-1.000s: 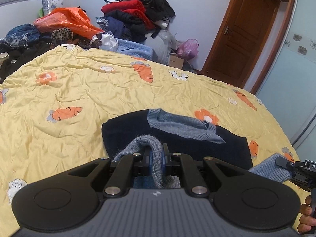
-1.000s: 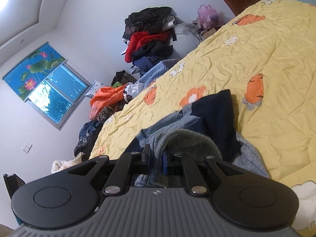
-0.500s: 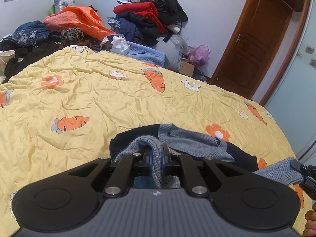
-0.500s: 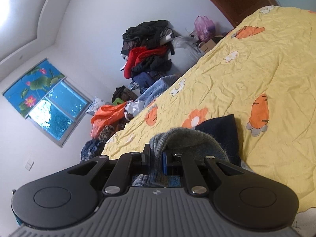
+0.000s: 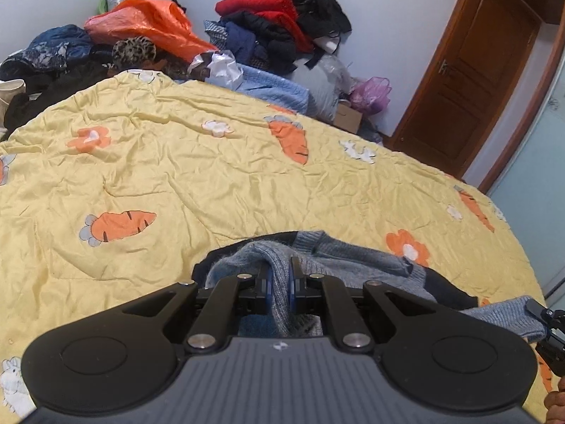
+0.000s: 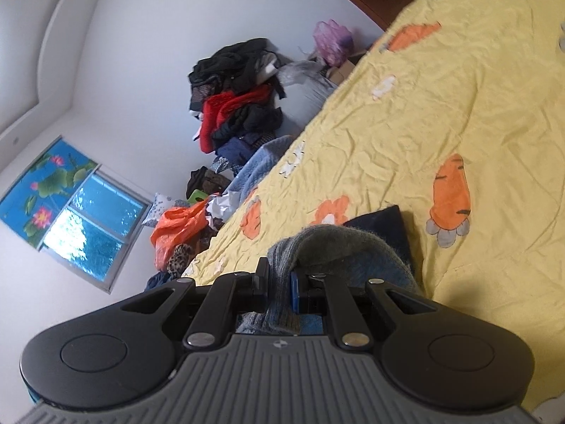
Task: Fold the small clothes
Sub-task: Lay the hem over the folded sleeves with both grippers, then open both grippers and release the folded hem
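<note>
A small navy sweater [image 5: 445,289] with grey-blue knit trim lies on the yellow carrot-print bedspread [image 5: 212,183]. My left gripper [image 5: 279,282] is shut on a fold of its grey-blue knit edge [image 5: 254,254]. My right gripper [image 6: 279,282] is shut on another grey knit fold [image 6: 339,243], with a navy corner [image 6: 381,219] showing past it. The right gripper's tip shows at the left wrist view's right edge [image 5: 551,332], pinching grey knit. Most of the sweater is hidden behind the gripper bodies.
A heap of clothes [image 5: 282,17], an orange bag [image 5: 148,24] and a blue blanket [image 5: 268,88] lie beyond the bed's far edge. A brown door [image 5: 469,81] stands at the right. A window [image 6: 88,226] is on the left wall.
Both grippers have lifted and drawn back with the knit held. Less of the navy sweater shows ahead of them. The right wrist view has tilted further.
</note>
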Demonstrator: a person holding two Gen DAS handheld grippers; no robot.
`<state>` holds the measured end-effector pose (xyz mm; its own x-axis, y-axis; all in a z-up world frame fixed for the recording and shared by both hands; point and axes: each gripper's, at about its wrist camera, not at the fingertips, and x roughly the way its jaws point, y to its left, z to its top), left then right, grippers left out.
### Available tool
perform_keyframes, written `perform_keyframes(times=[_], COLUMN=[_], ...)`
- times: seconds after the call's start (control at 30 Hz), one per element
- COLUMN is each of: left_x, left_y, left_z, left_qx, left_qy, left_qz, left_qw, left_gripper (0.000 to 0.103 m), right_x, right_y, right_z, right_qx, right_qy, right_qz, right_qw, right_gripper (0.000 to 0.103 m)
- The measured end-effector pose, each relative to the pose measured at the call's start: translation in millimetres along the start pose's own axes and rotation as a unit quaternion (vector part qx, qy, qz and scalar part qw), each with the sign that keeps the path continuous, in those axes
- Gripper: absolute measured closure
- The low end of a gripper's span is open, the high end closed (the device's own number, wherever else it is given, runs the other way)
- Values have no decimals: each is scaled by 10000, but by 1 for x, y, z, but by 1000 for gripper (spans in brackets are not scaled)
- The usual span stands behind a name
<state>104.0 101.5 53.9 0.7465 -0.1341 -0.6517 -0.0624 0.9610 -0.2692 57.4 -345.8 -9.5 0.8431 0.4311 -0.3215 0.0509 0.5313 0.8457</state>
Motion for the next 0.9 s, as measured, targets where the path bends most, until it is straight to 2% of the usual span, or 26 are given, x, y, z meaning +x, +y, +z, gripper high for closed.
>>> perform_keyframes(times=[0.2, 0.47, 0.6, 0.67, 0.73, 0.9], left_x=[31, 75, 96, 107, 117, 124], left_y=[2, 3, 15, 23, 28, 37], left_z=[7, 13, 16, 17, 17, 18], left_qx=[-30, -123, -472, -689, -864, -1124], left_qy=[76, 350, 575, 780, 921, 1037], left_qz=[273, 412, 420, 367, 381, 328], left_qw=[9996, 9985, 9963, 9939, 9913, 9877], left_gripper=[95, 94, 94, 93, 93, 92], right_x=[26, 66, 79, 82, 87, 100], right_y=[-19, -41, -50, -54, -56, -62], right_z=[8, 16, 23, 29, 34, 38], right_qx=[362, 764, 950, 972, 889, 719], right_qy=[79, 288, 281, 199, 168, 266], right_qz=[-91, -293, -425, -446, -529, -739], right_qw=[9993, 9962, 9942, 9941, 9945, 9943], right_gripper=[83, 81, 71, 55, 49, 48])
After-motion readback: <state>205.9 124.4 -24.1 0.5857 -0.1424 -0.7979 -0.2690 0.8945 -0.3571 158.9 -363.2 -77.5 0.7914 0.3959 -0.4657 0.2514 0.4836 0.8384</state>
